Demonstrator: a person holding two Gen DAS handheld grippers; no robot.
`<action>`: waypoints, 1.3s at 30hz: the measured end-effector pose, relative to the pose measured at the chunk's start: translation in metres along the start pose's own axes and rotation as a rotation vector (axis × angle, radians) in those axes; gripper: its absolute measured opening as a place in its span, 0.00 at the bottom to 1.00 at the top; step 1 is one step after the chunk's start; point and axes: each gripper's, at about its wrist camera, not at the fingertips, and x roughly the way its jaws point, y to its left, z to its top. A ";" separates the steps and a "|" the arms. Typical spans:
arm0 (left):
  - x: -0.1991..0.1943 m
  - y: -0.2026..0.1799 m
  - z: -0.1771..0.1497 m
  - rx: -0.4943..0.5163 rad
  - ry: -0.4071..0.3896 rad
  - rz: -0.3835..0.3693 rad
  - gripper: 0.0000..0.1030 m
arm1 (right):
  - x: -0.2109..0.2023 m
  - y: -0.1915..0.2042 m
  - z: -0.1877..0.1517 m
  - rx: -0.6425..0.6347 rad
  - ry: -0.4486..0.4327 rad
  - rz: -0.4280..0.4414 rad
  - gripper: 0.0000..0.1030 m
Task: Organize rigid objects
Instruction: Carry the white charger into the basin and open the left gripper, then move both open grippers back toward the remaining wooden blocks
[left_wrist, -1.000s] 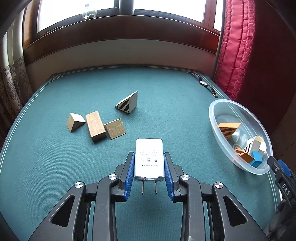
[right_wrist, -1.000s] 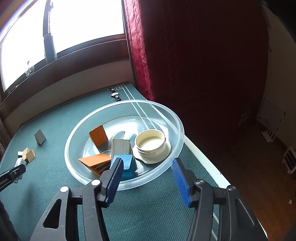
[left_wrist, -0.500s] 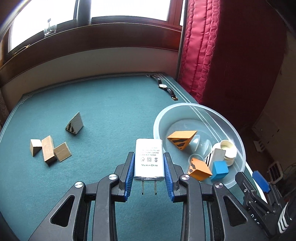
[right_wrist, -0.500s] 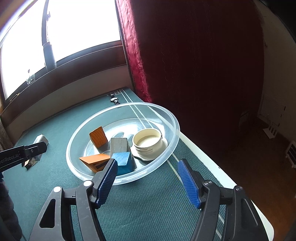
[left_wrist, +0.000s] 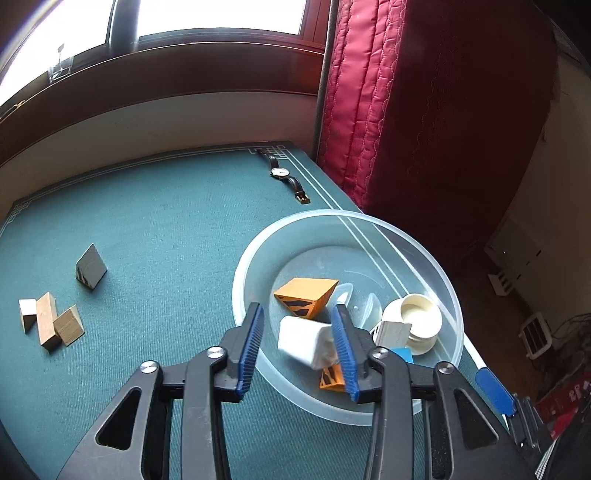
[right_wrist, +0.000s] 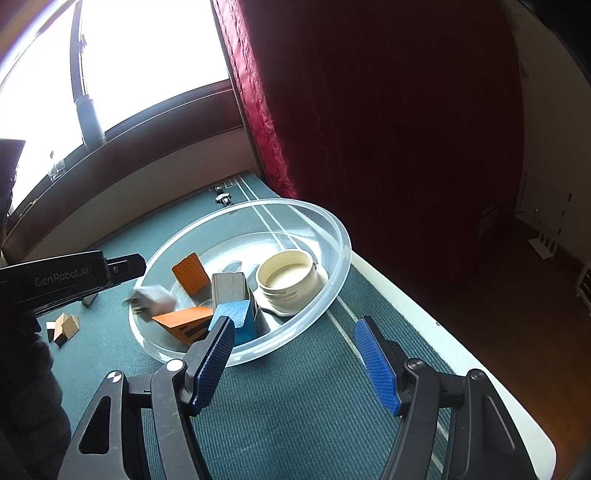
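The left claw (left_wrist: 297, 345) had just been opened above the clear bowl (left_wrist: 258, 363); the white charger (left_wrist: 306, 341), clamped a second earlier, was released between its parted jaws, dropping bowlward. The right claw (right_wrist: 295, 354) was held apart, empty.

Clear glossy plastic bowl (left_wrist: 439, 266) on matt ribbed green cloth (left_wrist: 155, 229); bare wood blocks (left_wrist: 50, 325) beside it.

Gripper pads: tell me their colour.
Blue, with a ribbed face; clearest on the right gripper in the right wrist view.

White charger (left_wrist: 306, 341) – tilted, blurred – over clear bowl (left_wrist: 448, 280).
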 end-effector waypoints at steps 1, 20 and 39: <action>0.000 0.001 -0.002 -0.001 -0.003 0.007 0.52 | 0.000 0.000 0.000 0.000 0.000 0.000 0.69; -0.002 0.052 -0.027 -0.075 0.028 0.223 0.53 | -0.004 0.010 -0.005 -0.040 0.000 -0.011 0.69; -0.010 0.083 -0.041 -0.089 0.046 0.314 0.54 | -0.010 0.033 -0.012 -0.096 0.010 0.013 0.69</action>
